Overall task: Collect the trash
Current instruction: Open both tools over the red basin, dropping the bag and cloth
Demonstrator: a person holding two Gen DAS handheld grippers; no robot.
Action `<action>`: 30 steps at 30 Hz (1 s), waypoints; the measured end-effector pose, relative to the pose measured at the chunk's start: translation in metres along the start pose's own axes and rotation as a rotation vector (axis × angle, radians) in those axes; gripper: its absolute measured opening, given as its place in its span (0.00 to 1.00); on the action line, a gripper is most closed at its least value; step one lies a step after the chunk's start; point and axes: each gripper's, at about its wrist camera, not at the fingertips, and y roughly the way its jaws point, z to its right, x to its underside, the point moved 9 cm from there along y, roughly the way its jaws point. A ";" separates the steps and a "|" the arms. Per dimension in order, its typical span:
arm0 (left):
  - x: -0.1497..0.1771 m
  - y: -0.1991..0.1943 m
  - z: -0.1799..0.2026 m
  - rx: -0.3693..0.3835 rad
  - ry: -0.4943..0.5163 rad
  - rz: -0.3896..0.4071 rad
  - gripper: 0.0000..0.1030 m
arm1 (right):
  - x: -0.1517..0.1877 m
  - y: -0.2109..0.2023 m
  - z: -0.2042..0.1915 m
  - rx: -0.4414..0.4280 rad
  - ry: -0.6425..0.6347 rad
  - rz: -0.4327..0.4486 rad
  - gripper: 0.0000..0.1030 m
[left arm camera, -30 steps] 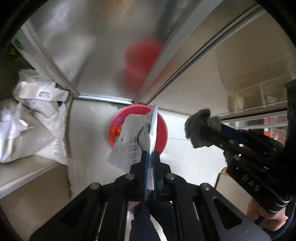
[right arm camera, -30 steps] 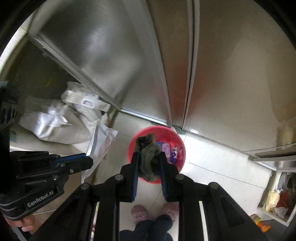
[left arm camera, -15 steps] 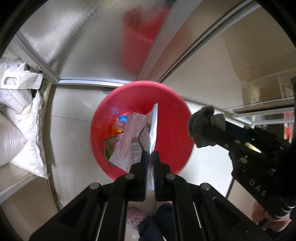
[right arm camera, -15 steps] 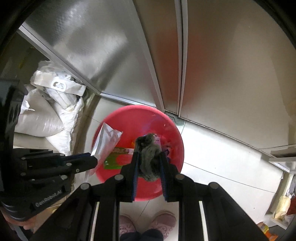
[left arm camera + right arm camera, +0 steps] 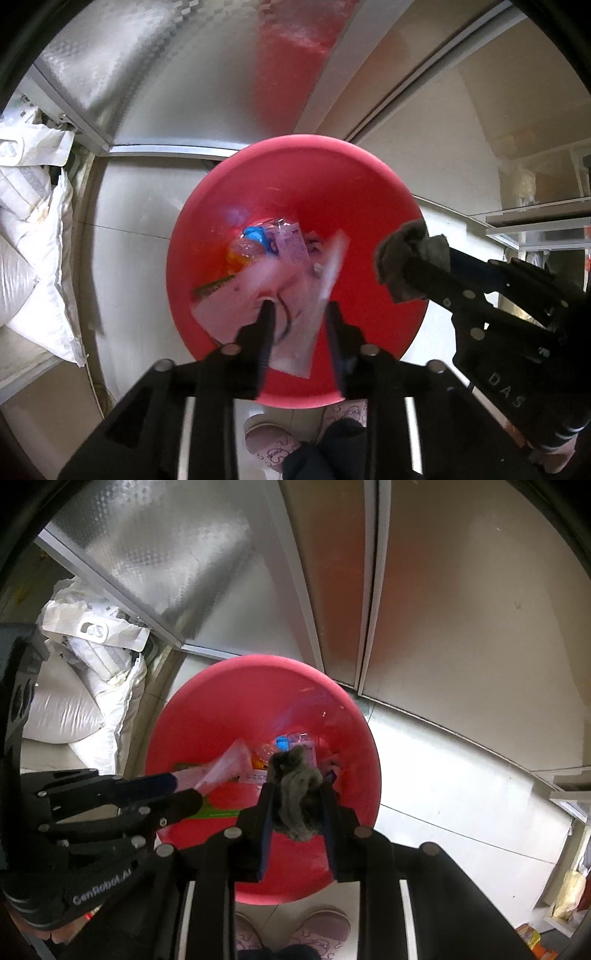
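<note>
A red bin (image 5: 354, 173) (image 5: 207, 705) stands on the floor below both grippers, with several wrappers in it. My left gripper (image 5: 298, 310) is open above the bin; a blurred white plastic wrapper (image 5: 295, 295) is between its fingers and falling away into the bin. It also shows beside that gripper (image 5: 186, 788) in the right wrist view, as the wrapper (image 5: 225, 764). My right gripper (image 5: 297, 790) is shut on a grey wad of cloth (image 5: 297, 801) over the bin. The right gripper (image 5: 402, 264) and wad (image 5: 395, 254) show at the right of the left wrist view.
Steel cabinet doors (image 5: 461, 590) rise behind the bin. White sacks (image 5: 26, 240) (image 5: 70, 701) are piled at the left. My slippered feet (image 5: 317, 930) stand just behind the bin. Shelves with items (image 5: 569, 904) are at the far right.
Both grippers have come down closer over the bin. My left gripper has opened and let go of the white wrapper, which is dropping. The right gripper still holds the grey wad.
</note>
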 end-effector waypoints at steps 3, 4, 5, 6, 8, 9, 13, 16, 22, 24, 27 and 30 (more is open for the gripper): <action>0.001 -0.004 -0.002 -0.013 -0.013 0.013 0.47 | 0.004 0.001 0.003 0.012 0.004 -0.007 0.36; 0.001 -0.006 -0.004 -0.018 -0.019 0.020 0.50 | 0.004 -0.002 0.006 0.018 0.014 0.001 0.42; 0.001 -0.007 -0.008 -0.021 -0.027 0.025 0.55 | 0.004 -0.004 0.009 0.018 0.024 0.009 0.47; 0.001 -0.010 -0.011 -0.028 -0.039 0.024 0.64 | 0.004 -0.007 0.014 0.023 0.038 0.016 0.56; 0.002 -0.017 -0.017 -0.032 -0.070 0.021 0.76 | 0.004 -0.013 0.023 0.027 0.072 0.025 0.73; 0.002 -0.023 -0.020 -0.035 -0.076 0.031 0.82 | 0.005 -0.017 0.027 0.019 0.091 0.033 0.82; 0.007 -0.050 -0.021 -0.043 -0.081 0.055 0.83 | 0.007 -0.041 0.032 0.028 0.115 0.051 0.99; 0.013 -0.082 -0.019 -0.074 -0.079 0.069 0.83 | 0.006 -0.068 0.022 0.048 0.106 0.072 1.00; 0.032 -0.171 -0.019 -0.160 -0.133 0.104 0.84 | 0.011 -0.155 0.004 0.135 0.135 0.090 1.00; 0.041 -0.212 -0.017 -0.171 -0.158 0.118 0.84 | 0.011 -0.190 -0.003 0.151 0.141 0.103 1.00; 0.051 -0.269 -0.013 -0.166 -0.175 0.140 0.86 | 0.011 -0.247 -0.016 0.168 0.149 0.123 1.00; 0.057 -0.334 -0.008 -0.154 -0.198 0.170 0.88 | 0.003 -0.309 -0.029 0.174 0.142 0.163 1.00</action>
